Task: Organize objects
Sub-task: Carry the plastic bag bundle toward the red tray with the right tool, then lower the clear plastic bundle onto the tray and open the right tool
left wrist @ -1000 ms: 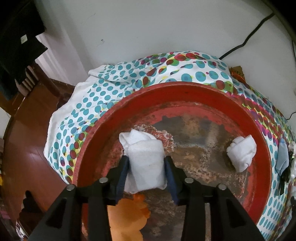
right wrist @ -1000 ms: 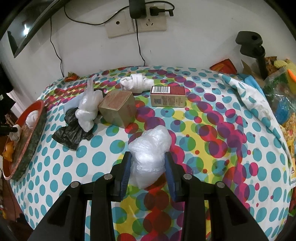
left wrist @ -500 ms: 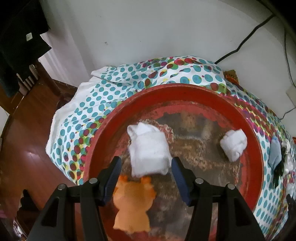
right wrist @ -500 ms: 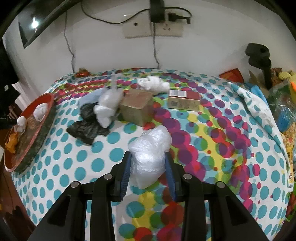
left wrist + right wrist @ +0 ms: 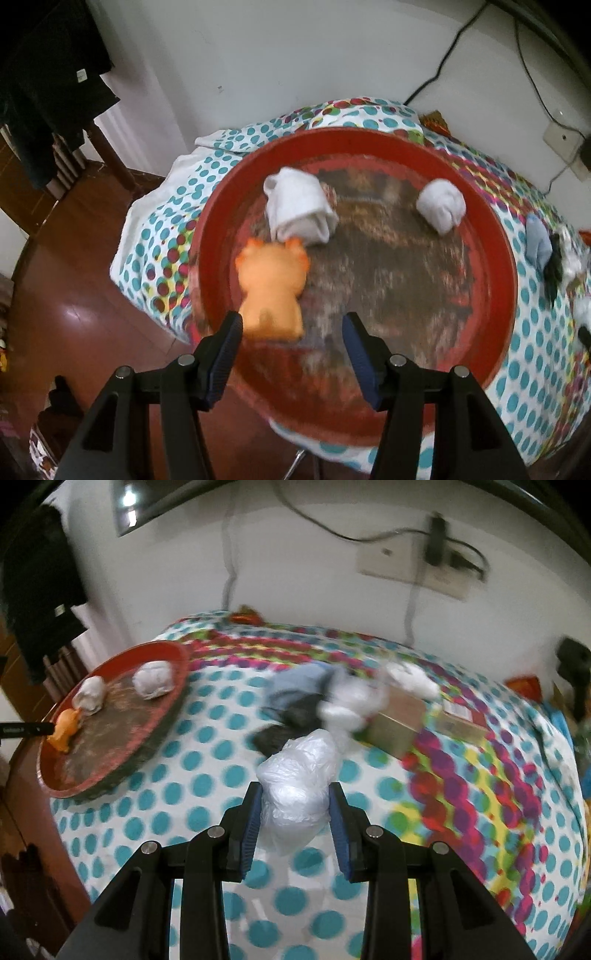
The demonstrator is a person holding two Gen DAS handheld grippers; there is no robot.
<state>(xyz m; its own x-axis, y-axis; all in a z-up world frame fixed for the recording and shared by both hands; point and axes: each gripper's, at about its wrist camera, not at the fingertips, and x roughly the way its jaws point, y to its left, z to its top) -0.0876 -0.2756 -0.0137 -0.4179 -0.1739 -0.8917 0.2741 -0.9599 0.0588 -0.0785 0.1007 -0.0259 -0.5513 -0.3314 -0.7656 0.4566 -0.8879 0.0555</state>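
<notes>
A round red tray (image 5: pixel 495 266) sits at the table's left end. In it lie a rolled white cloth (image 5: pixel 299 210), a second white bundle (image 5: pixel 441 205) and an orange toy (image 5: pixel 271 291). My left gripper (image 5: pixel 291 332) is open and empty, pulled back over the tray's near side beside the toy. My right gripper (image 5: pixel 293 812) is shut on a crumpled white plastic bag (image 5: pixel 299 779) and holds it above the dotted tablecloth (image 5: pixel 207 760). The tray (image 5: pixel 173 672) also shows at the left of the right wrist view.
Mid-table lie a blue cloth (image 5: pixel 299 683), a black bag (image 5: pixel 280 734), another white plastic bag (image 5: pixel 351 705), a brown box (image 5: pixel 399 720), a flat carton (image 5: pixel 461 720) and a white bundle (image 5: pixel 410 679). A wall socket with cables (image 5: pixel 417 565) is behind. Wooden floor (image 5: pixel 66 277) lies left.
My left gripper opened, let go of the rolled white cloth in the tray and drew back. My right gripper lifted the plastic bag and swung left toward the tray.
</notes>
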